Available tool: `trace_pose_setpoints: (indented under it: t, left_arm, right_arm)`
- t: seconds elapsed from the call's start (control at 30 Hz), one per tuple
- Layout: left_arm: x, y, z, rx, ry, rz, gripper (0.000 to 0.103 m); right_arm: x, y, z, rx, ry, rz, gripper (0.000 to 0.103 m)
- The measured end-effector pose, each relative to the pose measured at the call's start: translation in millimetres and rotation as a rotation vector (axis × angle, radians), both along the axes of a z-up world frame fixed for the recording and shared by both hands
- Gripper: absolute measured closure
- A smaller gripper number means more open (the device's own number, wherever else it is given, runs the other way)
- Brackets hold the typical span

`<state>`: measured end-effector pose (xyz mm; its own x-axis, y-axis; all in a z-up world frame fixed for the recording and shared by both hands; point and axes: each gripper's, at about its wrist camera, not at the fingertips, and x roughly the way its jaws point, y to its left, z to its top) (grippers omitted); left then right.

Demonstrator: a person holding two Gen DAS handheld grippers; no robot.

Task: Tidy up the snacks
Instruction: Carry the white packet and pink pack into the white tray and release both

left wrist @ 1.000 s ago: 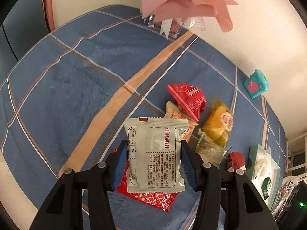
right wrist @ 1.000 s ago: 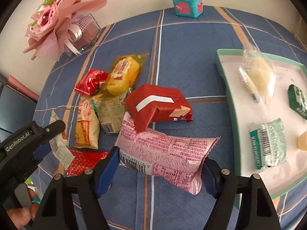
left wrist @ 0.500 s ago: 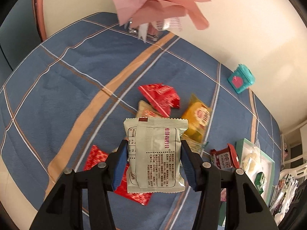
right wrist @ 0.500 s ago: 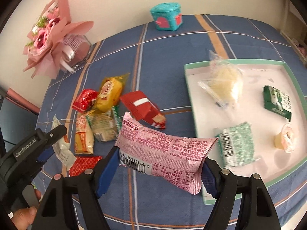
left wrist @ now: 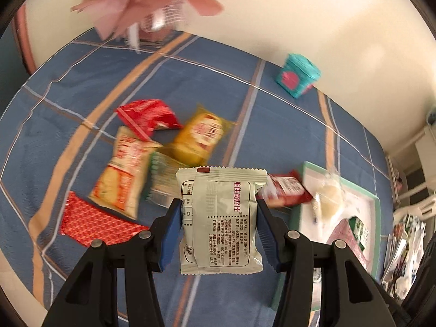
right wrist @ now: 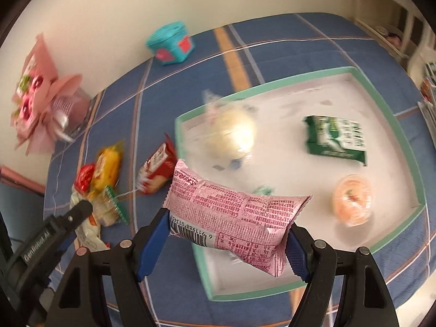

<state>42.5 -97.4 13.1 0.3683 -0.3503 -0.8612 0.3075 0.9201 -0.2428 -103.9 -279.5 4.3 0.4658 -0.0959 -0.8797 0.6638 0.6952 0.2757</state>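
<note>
My left gripper [left wrist: 219, 231] is shut on a grey-white snack packet [left wrist: 220, 218], held above the blue checked tablecloth. My right gripper [right wrist: 227, 234] is shut on a pink snack packet [right wrist: 234, 212], held over the near left edge of the green-rimmed white tray [right wrist: 387, 103]. The tray holds a pale round bun in clear wrap [right wrist: 231, 133], a green packet [right wrist: 336, 137] and an orange jelly cup [right wrist: 351, 200]. Loose snacks lie on the cloth: a red packet [left wrist: 148, 117], a yellow one [left wrist: 200, 137], an orange-white one [left wrist: 122, 169] and a flat red one [left wrist: 95, 222]. The tray also shows in the left wrist view [left wrist: 377, 204].
A pink flower bouquet [right wrist: 41, 98] stands at the table's back left. A teal toy box [right wrist: 171, 43] sits by the wall. A red packet [right wrist: 156, 171] lies just left of the tray. The left gripper's body [right wrist: 46, 239] shows at the lower left of the right wrist view.
Both grippers have moved right with their packets. The right gripper and its pink packet now hang over the tray's edge. The left gripper has swung toward the tray.
</note>
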Motion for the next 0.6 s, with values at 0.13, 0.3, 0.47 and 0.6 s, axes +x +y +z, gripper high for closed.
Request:
trace_pose_setpoints:
  t: [0.13, 0.3, 0.47, 0.6]
  left_arm:
    - [-13, -21, 2, 0.008, -0.013, -0.044, 0.048]
    - [-31, -52, 7, 0.020, -0.035, -0.119, 0.048]
    - [-47, -88, 13, 0.037, -0.072, -0.210, 0.048]
    - [-63, -119, 14, 0.046, -0.090, -0.291, 0.048]
  right_arm:
    - [-16, -24, 4, 0.012, -0.019, -0.056, 0.023]
    - [-35, -53, 9, 0.006, -0.032, -0.135, 0.023]
    - [-47, -78, 10, -0.004, -0.029, -0.200, 0.023]
    - [-53, -93, 8, -0.002, -0.026, -0.236, 0.023]
